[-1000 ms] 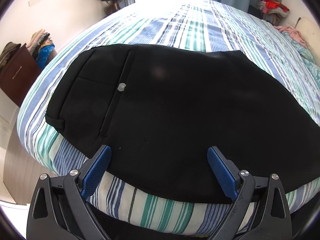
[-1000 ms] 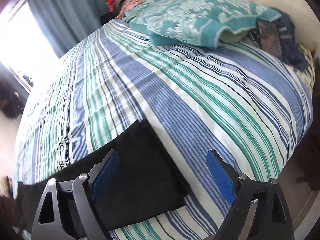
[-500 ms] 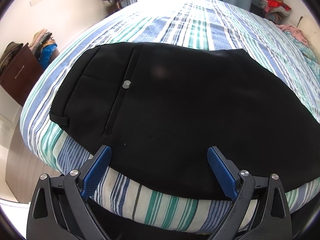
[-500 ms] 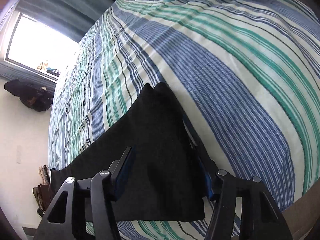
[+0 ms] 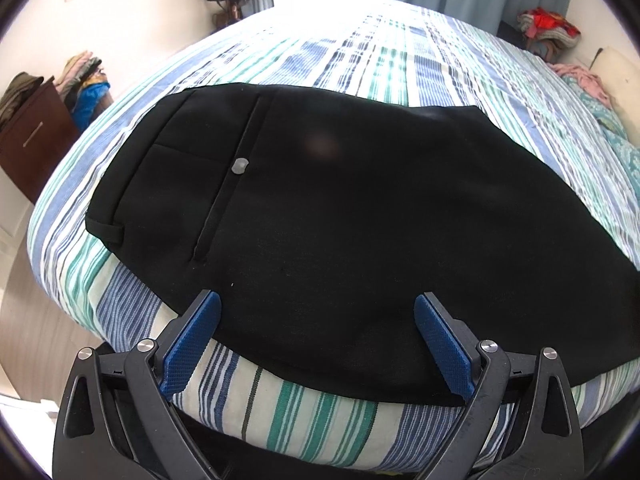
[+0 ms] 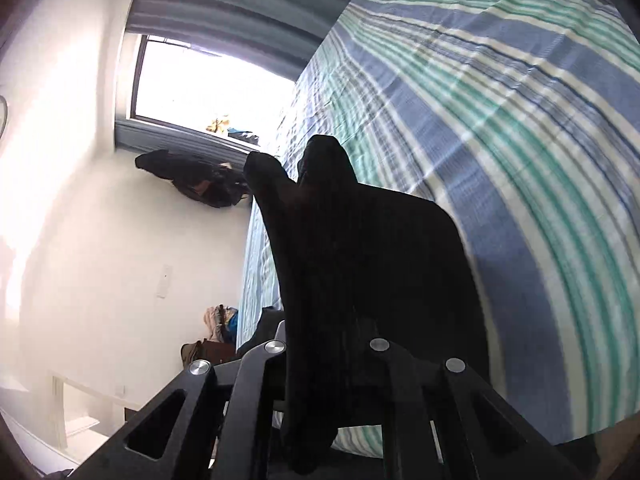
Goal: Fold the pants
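Pants: black trousers (image 5: 360, 220) spread on the striped bed (image 5: 380, 52).
Left gripper (image 5: 316, 344): spread, empty, at the near edge.
Right gripper (image 6: 332, 364): pinching the leg hems.
Handling: soft, light, floppy; take hems or waistband.

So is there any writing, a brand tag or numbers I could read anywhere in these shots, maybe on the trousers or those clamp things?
No readable text in either view.
Black pants: no label or print shows; the grey button looks plain.
Left gripper and right gripper: no markings legible on either.
Striped bedsheet: pattern only.
White plate on the wall: too blurred to tell.
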Available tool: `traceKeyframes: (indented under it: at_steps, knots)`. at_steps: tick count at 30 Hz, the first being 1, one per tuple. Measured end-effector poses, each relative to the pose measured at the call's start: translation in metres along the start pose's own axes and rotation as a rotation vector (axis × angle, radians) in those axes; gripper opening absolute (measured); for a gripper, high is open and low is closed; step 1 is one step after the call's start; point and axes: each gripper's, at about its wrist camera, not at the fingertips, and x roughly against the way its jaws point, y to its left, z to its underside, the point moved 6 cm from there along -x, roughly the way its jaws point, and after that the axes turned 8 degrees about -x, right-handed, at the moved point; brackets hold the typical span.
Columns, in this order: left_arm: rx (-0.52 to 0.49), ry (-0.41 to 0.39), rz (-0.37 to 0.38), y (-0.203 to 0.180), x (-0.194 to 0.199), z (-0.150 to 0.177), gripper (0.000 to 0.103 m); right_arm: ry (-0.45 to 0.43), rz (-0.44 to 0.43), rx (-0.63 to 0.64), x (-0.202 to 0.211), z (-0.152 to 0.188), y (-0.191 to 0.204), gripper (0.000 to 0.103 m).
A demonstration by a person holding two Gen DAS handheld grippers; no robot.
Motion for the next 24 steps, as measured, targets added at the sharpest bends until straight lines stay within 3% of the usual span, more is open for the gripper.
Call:
traceKeyframes:
  at_steps: [4, 9, 11, 13, 14, 17, 19, 21, 24]
  knots:
    - [-0.007, -0.018, 0.024, 0.000, 0.003, 0.002, 0.097, 0.094, -0.027, 0.100, -0.089, 0.061, 0.053, 0.012]
    - [0.012, -0.026, 0.051, 0.003, 0.005, 0.004, 0.097, 0.158, 0.045, 0.232, -0.200, 0.136, 0.082, 0.012]
    - [0.012, -0.025, 0.056, 0.003, 0.006, 0.004, 0.097, 0.174, 0.135, 0.318, -0.236, 0.164, 0.085, 0.020]
    - [0.015, -0.025, 0.068, 0.002, 0.008, 0.004, 0.097, 0.214, 0.273, 0.408, -0.260, 0.188, 0.081, 0.053]
    - [0.022, -0.026, 0.082, 0.003, 0.010, 0.004, 0.097, 0.227, 0.302, 0.454, -0.263, 0.198, 0.081, 0.056]
    - [0.042, -0.069, 0.156, -0.002, 0.028, 0.001, 0.097, 0.193, 0.280, 0.580, -0.235, 0.214, 0.092, 0.058]
    - [0.000, -0.125, 0.211, -0.021, 0.046, -0.004, 0.097, 0.101, 0.306, 0.654, -0.198, 0.212, 0.093, 0.078]
    - [-0.074, -0.157, 0.303, -0.053, 0.063, -0.010, 0.097, -0.015, 0.359, 0.692, -0.151, 0.206, 0.085, 0.085]
    - [-0.202, -0.168, 0.452, -0.110, 0.081, -0.018, 0.097, -0.139, 0.429, 0.639, -0.101, 0.189, 0.061, 0.085]
